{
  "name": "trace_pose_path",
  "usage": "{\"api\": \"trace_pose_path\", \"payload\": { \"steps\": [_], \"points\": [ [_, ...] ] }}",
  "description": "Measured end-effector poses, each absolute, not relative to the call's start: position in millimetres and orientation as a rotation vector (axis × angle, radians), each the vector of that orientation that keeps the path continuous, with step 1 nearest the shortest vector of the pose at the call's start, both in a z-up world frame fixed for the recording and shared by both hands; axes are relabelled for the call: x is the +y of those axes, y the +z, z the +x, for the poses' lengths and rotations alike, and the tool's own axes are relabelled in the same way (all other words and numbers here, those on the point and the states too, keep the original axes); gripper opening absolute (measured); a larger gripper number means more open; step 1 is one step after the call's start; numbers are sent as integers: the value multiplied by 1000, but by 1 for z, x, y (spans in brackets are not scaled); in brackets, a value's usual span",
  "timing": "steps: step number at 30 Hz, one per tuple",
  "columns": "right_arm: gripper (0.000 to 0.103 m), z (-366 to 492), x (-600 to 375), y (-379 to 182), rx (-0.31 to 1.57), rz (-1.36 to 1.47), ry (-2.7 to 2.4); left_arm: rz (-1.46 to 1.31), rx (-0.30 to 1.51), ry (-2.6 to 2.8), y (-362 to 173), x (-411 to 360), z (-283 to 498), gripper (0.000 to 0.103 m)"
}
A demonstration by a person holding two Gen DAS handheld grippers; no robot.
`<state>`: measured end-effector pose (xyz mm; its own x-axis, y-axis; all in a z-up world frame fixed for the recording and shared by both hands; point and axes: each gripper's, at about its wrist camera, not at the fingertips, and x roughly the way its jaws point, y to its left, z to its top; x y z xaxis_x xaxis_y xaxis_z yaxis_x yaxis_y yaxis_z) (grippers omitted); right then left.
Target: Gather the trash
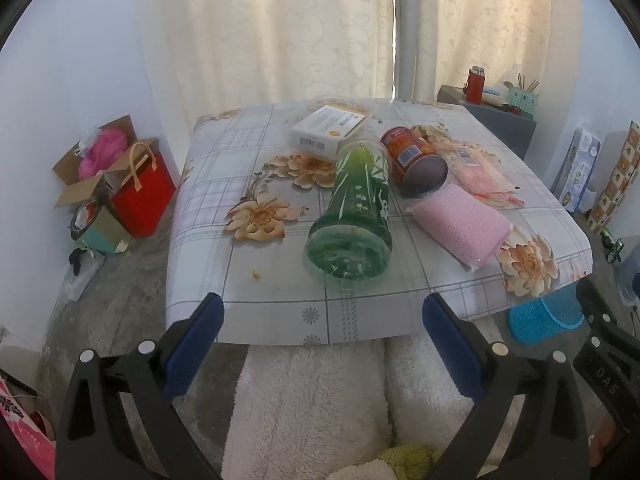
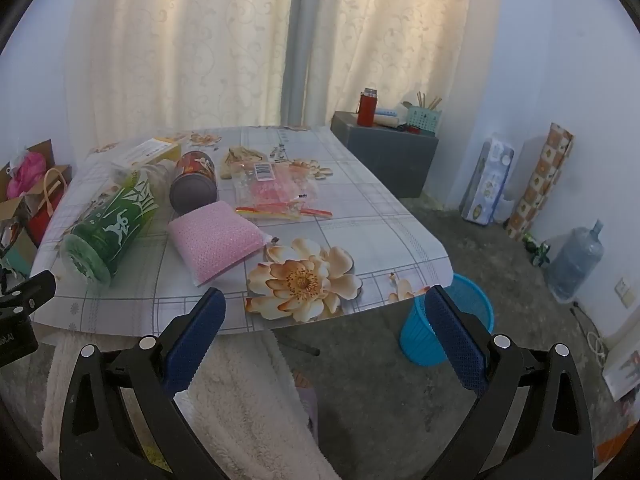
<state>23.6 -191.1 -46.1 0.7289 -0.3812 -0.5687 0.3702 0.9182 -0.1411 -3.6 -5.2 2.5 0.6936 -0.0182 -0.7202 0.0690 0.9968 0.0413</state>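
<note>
Hovering at the table's (image 1: 280,312) near edge, both grippers gape wide, holding nothing.
Left gripper (image 1: 322,322) faces the bottle (image 1: 354,216); can (image 1: 414,162), pink pouch (image 1: 460,226) and wrapper (image 2: 276,190) lie beside it; right gripper (image 2: 326,320) nears the bin (image 2: 424,340).

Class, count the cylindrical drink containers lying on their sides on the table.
2: the green bottle near the table's front edge, and the red can just behind it, beside the pink pouch.
</note>
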Motion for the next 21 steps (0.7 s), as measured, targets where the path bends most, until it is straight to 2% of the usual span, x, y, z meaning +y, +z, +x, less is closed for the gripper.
{"api": "trace_pose_path", "payload": {
  "steps": [21],
  "points": [
    [95,22,-192,-46,628,-21,-415,63,809,-45,1,-2,-2,97]
  ]
}}
